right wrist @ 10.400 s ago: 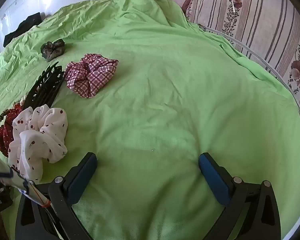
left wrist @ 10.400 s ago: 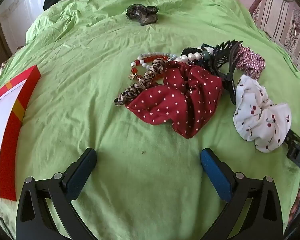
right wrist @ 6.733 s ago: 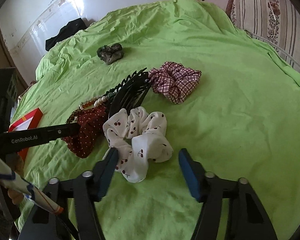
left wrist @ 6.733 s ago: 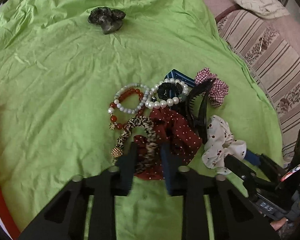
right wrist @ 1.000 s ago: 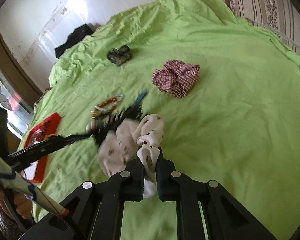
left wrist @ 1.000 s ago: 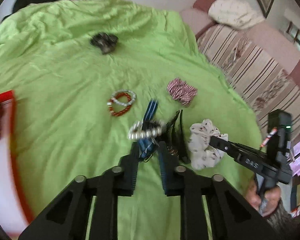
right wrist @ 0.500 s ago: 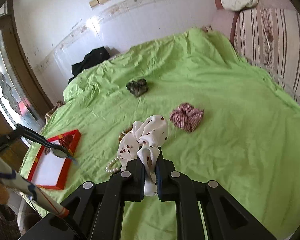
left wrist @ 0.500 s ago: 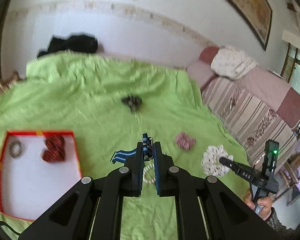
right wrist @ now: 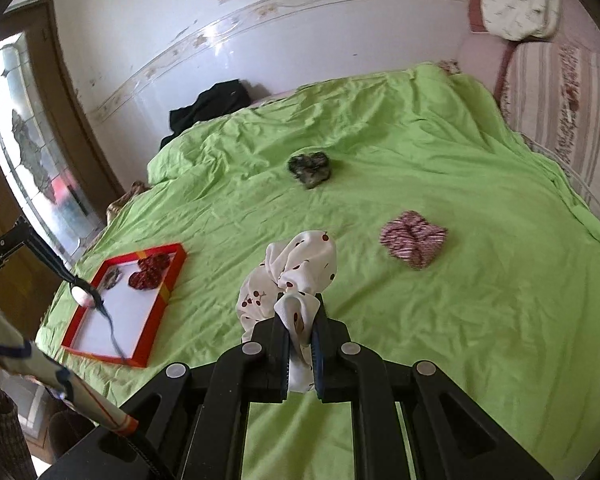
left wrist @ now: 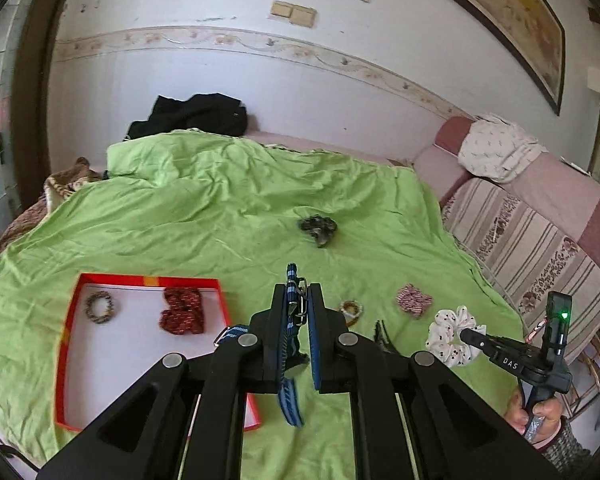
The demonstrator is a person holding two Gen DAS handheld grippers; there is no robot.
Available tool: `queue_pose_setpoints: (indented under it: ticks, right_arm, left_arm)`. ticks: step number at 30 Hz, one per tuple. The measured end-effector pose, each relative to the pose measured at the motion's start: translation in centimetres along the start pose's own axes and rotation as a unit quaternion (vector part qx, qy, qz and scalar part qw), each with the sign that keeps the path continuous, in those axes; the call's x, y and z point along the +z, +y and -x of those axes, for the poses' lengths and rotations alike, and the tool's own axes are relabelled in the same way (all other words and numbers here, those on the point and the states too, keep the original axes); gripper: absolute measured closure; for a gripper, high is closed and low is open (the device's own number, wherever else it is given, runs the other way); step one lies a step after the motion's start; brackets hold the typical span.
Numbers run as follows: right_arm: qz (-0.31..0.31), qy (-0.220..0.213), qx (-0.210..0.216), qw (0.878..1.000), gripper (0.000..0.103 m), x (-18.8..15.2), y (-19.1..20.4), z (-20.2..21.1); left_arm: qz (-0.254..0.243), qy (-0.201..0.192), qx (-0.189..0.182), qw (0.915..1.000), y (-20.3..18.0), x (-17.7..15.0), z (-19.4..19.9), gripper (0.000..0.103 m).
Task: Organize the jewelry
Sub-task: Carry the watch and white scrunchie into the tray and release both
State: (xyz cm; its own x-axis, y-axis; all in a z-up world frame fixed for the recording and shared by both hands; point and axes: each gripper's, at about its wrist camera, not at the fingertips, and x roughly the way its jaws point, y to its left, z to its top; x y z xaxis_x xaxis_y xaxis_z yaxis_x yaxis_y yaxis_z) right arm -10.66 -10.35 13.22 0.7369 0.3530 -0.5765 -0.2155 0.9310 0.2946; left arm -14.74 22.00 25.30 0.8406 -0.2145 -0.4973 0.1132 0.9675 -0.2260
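Jewelry and hair things are being sorted into the red tray [left wrist: 71, 332], which sits on the left side of the green bed [left wrist: 204, 208]. Two things lie in it at the far end: a small beaded ring [left wrist: 99, 307] and a red dotted scrunchie [left wrist: 181, 311].

Next comes the left hand-held gripper [left wrist: 299, 300]. Its jaws are nearly closed and they pinch a blue striped strap [left wrist: 290, 360] with a metal clasp. The strap hangs up in the air, near the tray's right edge. In the right wrist view something pale dangles there too, but it is too blurry to name.

Right of that, some beads [left wrist: 351, 309], a dark clip [left wrist: 383, 338] and a red checked scrunchie [left wrist: 413, 299] lie on the bed. A dark scrunchie [left wrist: 318, 229] lies farther back.

On the right, the right hand-held gripper [right wrist: 300, 326] is closed tight on a white cherry scrunchie [right wrist: 296, 272], held above the bed.

To do this step well, I think the left hand should bring the strap over a bare white part of the tray, go low, then let go, so the long tail does not flop over the red rim. The right hand should wait its turn and then drop its scrunchie beside the red one
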Motion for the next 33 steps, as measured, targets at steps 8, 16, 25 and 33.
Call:
queue_pose_setpoints:
  ticks: [8, 16, 25, 33]
  right_arm:
    - [0.040, 0.023, 0.049, 0.998, 0.093, 1.2, 6.0, -2.4]
    - [0.083, 0.053, 0.093, 0.991, 0.093, 1.3, 13.3, -5.8]
    - [0.127, 0.115, 0.121, 0.978, 0.093, -1.2, 21.2, -11.4]
    - [0.162, 0.164, 0.102, 0.968, 0.093, -3.9, 25.5, -16.4]
  left_arm:
    - [0.007, -0.016, 0.043, 0.9989, 4.0, 0.2, 3.2, 0.094]
    - [0.026, -0.009, 0.084, 0.9961, 8.7, -1.2, 5.2, 0.094]
    - [0.059, 0.029, 0.122, 0.9904, 14.8, -4.0, 3.5, 0.094]
    - [0.083, 0.063, 0.143, 0.9842, 19.6, -5.4, -0.7, 0.094]
